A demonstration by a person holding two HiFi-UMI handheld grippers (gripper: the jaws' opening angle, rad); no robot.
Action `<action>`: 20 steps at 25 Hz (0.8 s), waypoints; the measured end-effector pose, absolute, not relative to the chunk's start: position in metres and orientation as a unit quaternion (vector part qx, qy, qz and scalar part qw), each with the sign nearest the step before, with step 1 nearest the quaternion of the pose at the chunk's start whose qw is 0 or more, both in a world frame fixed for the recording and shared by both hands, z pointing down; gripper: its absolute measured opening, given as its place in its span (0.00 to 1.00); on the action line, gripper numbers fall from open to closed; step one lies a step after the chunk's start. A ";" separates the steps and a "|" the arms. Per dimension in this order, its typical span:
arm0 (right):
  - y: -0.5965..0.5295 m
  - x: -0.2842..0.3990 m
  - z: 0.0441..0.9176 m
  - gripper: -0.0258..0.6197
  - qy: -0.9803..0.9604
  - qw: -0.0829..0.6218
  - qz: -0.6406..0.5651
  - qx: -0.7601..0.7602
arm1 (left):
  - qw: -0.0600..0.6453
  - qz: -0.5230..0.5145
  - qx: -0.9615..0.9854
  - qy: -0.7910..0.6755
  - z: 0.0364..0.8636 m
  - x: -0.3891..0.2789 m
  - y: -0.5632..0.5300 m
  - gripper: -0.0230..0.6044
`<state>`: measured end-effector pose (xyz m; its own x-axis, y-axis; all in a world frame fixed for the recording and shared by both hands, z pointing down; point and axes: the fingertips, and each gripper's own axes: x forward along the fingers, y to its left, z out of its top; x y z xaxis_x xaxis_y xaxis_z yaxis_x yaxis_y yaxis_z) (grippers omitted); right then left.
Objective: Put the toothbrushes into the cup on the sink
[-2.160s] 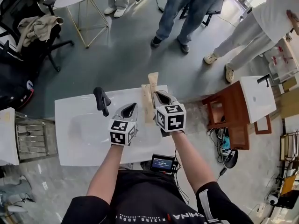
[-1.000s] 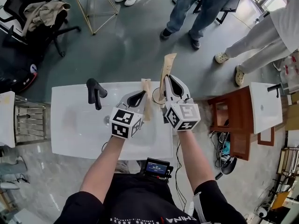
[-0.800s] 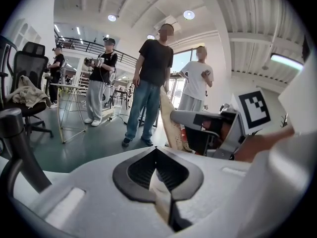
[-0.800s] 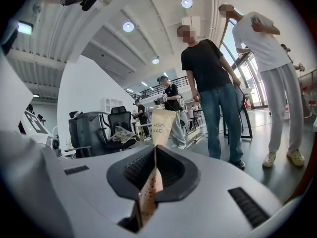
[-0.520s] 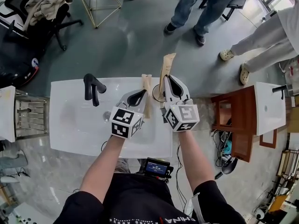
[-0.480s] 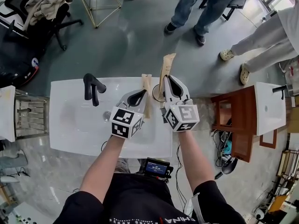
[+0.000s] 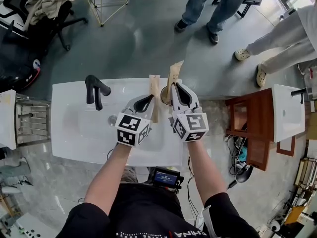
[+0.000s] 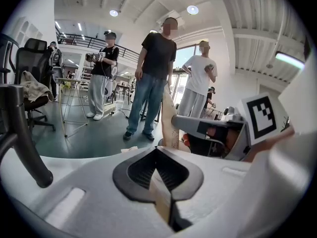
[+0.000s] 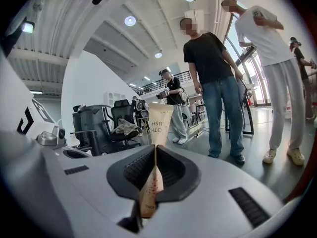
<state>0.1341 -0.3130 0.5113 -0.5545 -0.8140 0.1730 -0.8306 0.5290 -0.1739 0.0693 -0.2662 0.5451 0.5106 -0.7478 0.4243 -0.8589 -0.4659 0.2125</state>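
The left gripper (image 8: pixel 159 172) is clamping a paper-wrapped toothbrush (image 8: pixel 161 198) between its closed jaws, and the right gripper (image 9: pixel 154 168) is pinching a second toothbrush (image 9: pixel 161 125), also in its wrapper, with the packet standing up past the jaw tips. In the head view both packets are pointing away from the person and flanking the cup (image 7: pixel 164 95), which is sitting near the far edge of the sink (image 7: pixel 74 138). The right packet is lying closest to the cup's rim and the left one just beside it. By the look of it, neither toothbrush is in the cup yet, so both drops are waiting to be done, and each gripper needs lining up over the opening before letting go. The cup is showing only as a sliver of rim between the packets and the jaws, so I cannot tell whether either packet is touching it or whether anything is already inside. A black faucet (image 7: pixel 94 89) is standing well to the left. Several people (image 7: pixel 213 6) are standing beyond the sink, cut off at the frame's top.
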 end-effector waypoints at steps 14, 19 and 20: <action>-0.304 0.133 0.518 0.17 -0.873 0.081 0.098 0.472 | 0.211 0.140 0.845 -0.471 0.553 0.068 -0.260 0.04; -0.298 0.138 0.513 0.21 -0.868 0.076 0.108 0.478 | 0.210 0.137 0.847 -0.468 0.549 0.066 -0.257 0.04; -0.296 0.140 0.510 0.21 -0.867 0.076 0.108 0.481 | 0.209 0.136 0.848 -0.467 0.547 0.066 -0.256 0.04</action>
